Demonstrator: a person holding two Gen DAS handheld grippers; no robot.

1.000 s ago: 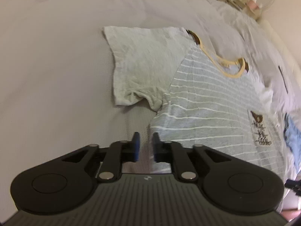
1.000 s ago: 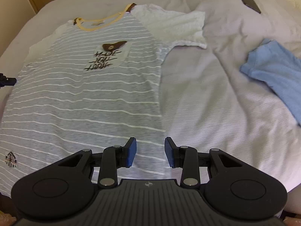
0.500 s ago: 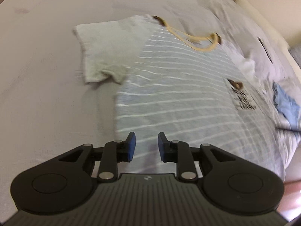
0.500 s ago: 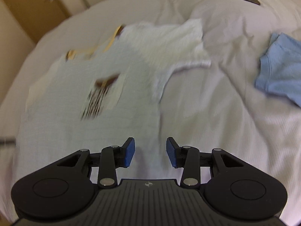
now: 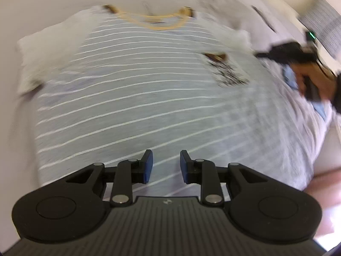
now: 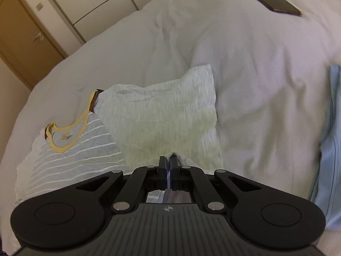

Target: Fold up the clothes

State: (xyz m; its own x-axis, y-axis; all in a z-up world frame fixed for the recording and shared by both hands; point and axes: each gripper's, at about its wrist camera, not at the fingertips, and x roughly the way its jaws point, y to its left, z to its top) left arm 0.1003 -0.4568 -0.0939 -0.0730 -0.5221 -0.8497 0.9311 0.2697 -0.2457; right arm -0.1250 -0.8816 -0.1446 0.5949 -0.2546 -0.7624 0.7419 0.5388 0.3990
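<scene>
A grey striped T-shirt lies spread face up on a bed covered in pale bedding, its yellow collar toward the far side and a dark printed chest pocket to the right of centre. In the left wrist view, which is blurred, the left tool hangs over the shirt's lower body with its blue-padded fingers parted and nothing between them. At the right edge of that view a person's hand grips the black handle of the other device above the shirt's far side.

In the right wrist view a wooden door and pale wardrobe panels stand at the left beyond the bed. The collar curls at the left of the shirt, with the striped body below it and the plain pale-green sleeve spread toward the centre. The right tool is clenched on the fabric at the sleeve's lower edge, near the underarm, its fingers pressed together with a fold of cloth rising just ahead of the tips. A dark phone lies on the bedding at the upper right, well apart from the shirt. A light blue garment lies at the right edge of the bed, apart from the sleeve.
</scene>
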